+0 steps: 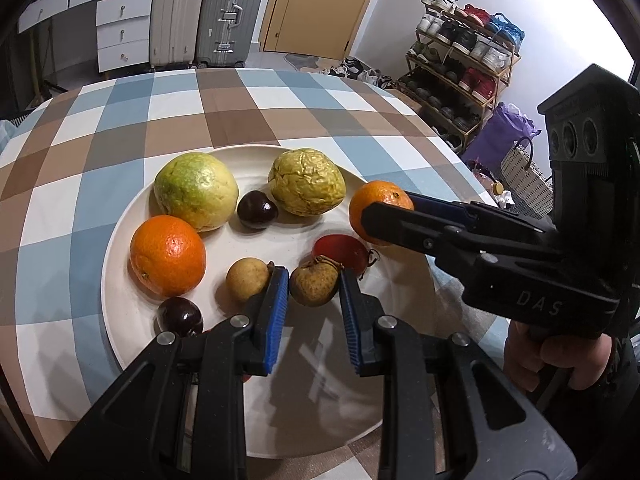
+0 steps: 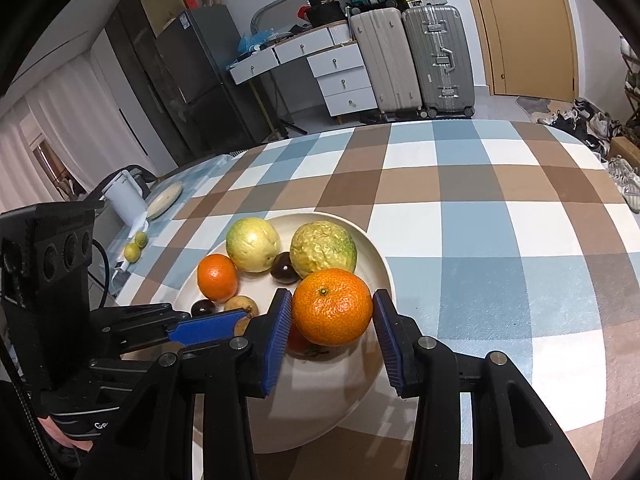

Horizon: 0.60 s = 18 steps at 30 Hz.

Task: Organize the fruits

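My right tongs (image 2: 330,322) grip a tangerine (image 2: 332,306) above the plate (image 1: 120,248); my left tongs (image 1: 314,306) stand wide, flanking a longan (image 1: 314,284).

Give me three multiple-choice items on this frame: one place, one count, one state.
1. What lies between the two yellow-green fruits?
A) orange B) red fruit C) dark fruit
2. How many oranges show?
A) one B) two C) four
3. What is the right gripper doing?
A) gripping an orange B) hanging empty C) gripping the plate

1 C: it sits in the gap between them.
2 B: one rests on the plate, and one is in the right gripper.
3 A: its pads meet the orange's sides.
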Tool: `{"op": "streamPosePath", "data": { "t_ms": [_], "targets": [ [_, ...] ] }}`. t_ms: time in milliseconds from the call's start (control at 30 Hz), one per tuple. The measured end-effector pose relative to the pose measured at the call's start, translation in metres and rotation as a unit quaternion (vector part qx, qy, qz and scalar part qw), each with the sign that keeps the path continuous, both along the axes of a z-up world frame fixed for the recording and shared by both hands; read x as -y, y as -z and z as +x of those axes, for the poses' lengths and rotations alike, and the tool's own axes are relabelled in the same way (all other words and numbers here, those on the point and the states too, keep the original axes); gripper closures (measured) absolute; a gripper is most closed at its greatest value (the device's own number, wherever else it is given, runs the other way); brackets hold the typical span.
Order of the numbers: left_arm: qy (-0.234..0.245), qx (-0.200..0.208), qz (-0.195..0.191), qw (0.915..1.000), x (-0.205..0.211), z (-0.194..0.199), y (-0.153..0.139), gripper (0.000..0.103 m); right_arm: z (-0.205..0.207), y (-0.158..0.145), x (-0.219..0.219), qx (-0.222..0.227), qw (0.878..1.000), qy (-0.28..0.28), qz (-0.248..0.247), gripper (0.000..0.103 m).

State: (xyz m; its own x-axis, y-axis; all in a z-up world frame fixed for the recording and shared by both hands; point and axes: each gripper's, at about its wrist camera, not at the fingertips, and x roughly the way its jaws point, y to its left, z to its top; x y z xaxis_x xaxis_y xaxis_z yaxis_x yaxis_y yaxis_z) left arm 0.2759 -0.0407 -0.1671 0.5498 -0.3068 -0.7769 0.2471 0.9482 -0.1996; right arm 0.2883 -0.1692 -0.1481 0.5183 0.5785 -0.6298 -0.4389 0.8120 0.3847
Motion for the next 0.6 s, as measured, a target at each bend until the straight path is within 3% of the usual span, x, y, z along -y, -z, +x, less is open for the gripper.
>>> {"op": "streamPosePath", "data": {
  "t_ms": [200, 300, 367, 600],
  "targets": [
    [-0.001, 0.011, -0.001, 0.9999, 0.0, 0.0, -0.003, 0.079, 0.002, 0.002, -0.002, 0.006, 1.0, 0.009, -0.01, 0.059],
    [0.0, 0.012, -0.003, 0.9999, -0.001, -0.003, -0.006, 0.074, -0.001, -0.002, 0.001, 0.017, 1.0, 0.012, 0.001, 0.045],
    [0.0, 0.017, -0.003, 0.9999, -0.001, -0.007, -0.01, 0.064, -0.004, -0.007, 0.005, 0.025, 1.0, 0.014, 0.01, 0.034],
    [-0.015, 0.05, -0.001, 0.9986, -0.005, -0.031, -0.037, 0.045, -0.028, -0.029, 0.025, 0.055, 0.997, 0.044, 0.035, 0.014]
  ]
}}
